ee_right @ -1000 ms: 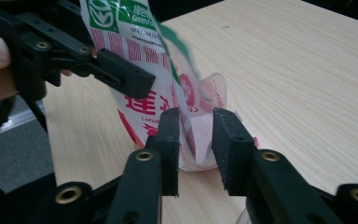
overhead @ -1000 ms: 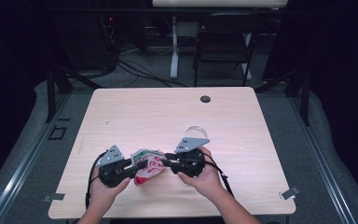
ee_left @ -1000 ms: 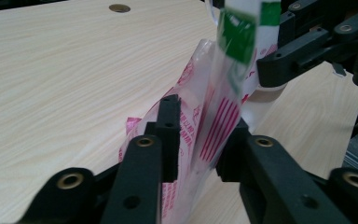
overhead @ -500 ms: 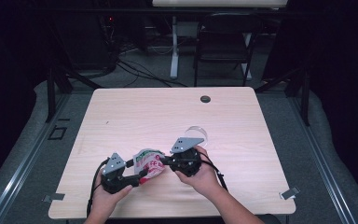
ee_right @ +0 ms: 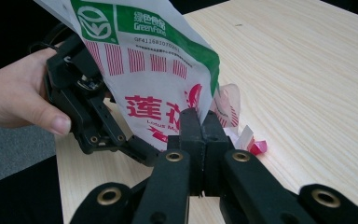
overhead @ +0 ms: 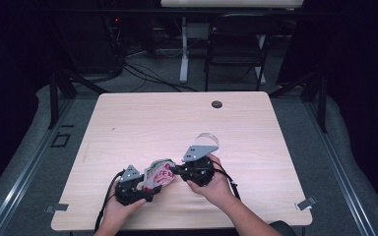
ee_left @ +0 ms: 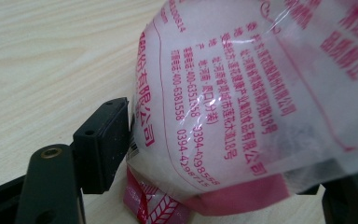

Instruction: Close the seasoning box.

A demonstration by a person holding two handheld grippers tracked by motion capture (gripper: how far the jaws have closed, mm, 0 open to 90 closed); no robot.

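I have the plastic bag [overhead: 160,173] lifted just off the near side of the table [overhead: 256,128], between my two grippers. My right gripper [ee_right: 200,122] is squeezed tight on one edge of it. My left gripper [overhead: 142,183] pinches the other end. The grabbing looks done; I think pulling it open is still left.

Plastic food bag [overhead: 160,173]: translucent white film, red Chinese print, green band with logo near top edge [ee_right: 144,28], red strip along bottom seam [ee_left: 242,196]. Crumpled, puffed, raised off wooden table [overhead: 142,123], near its front edge, slightly left of centre. Held at both ends, one edge pinched.
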